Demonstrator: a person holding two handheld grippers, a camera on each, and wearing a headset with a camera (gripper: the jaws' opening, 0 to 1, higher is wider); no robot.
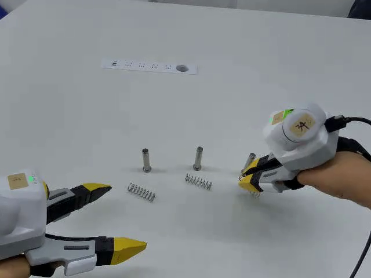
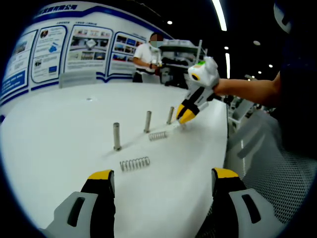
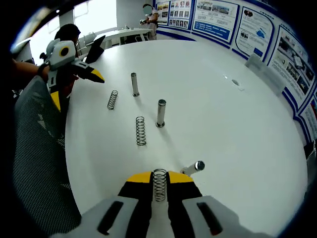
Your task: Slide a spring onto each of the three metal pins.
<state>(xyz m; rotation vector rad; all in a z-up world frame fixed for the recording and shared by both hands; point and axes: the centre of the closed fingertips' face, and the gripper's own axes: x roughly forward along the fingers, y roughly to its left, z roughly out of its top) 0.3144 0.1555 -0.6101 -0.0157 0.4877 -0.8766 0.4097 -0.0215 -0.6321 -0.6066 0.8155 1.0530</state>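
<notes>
Three metal pins stand upright in a row on the white table: the left pin [image 1: 146, 160], the middle pin [image 1: 198, 158] and the right pin [image 1: 250, 160]. My right gripper [image 1: 248, 178] is shut on a spring [image 3: 159, 186], held level just beside the right pin [image 3: 193, 168]. Two loose springs lie in front of the pins, one [image 1: 141, 191] near the left pin and one [image 1: 198, 181] near the middle pin. At the bottom left, short of the near spring [image 2: 134, 163], my left gripper [image 1: 119, 217] stands open with nothing between its jaws.
A white power strip [image 1: 149, 66] lies at the far side of the table. A mesh chair [image 3: 34, 148] stands by the table's near edge. A person [image 2: 148, 52] stands at equipment in the background.
</notes>
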